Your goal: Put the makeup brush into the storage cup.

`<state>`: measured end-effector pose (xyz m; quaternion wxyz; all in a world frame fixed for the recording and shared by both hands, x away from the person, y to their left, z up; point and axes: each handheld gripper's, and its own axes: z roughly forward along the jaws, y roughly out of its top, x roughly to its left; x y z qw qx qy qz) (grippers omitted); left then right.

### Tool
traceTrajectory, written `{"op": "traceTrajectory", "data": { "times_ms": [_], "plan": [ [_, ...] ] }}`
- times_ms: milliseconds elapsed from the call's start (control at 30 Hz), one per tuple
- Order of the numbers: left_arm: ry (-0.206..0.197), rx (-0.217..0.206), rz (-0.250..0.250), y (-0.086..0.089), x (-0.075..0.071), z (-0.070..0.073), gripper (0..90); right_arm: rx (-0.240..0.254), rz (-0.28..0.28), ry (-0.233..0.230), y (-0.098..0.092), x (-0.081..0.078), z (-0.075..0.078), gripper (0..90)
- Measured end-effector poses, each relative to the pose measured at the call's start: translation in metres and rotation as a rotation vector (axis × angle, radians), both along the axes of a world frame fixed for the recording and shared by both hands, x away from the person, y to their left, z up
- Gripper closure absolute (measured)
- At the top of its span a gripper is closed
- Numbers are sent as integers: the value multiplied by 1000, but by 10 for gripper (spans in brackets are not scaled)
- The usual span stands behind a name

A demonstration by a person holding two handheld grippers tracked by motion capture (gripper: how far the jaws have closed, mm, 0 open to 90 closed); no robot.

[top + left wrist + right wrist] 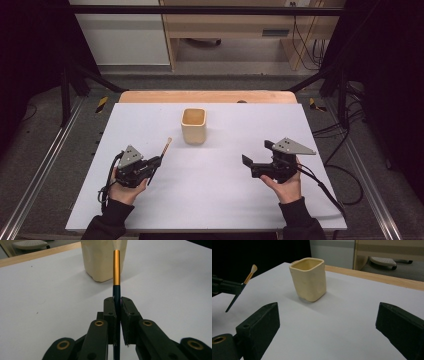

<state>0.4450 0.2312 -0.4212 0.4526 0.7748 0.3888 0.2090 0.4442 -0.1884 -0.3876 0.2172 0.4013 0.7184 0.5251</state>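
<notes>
Brush (116,277) pinched tight between the jaws of the left gripper (159,161), held up off the white table (215,190), tip pointing toward the cream cup (193,125). Dark handle, gold band, pale bristles. Cup upright near the middle of the table, well apart from both grippers. Right gripper (256,156) wide open, nothing between its jaws, aimed at the cup.

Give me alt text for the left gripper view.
The left tool is shut on a dark-handled brush with a gold ferrule, pointing at a cream square cup on the white table.
</notes>
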Motion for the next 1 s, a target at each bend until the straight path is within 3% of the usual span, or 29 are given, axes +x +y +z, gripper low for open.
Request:
{"op": "traceTrajectory", "data": {
  "times_ms": [533,1000],
  "plan": [
    [-46,-47,37,-11,-8,3,823,69,9,25,12,4,-1,73],
    [-65,-61,41,-25,-12,2,823,75,43,27,32,8,-2,83]
  ]
}}
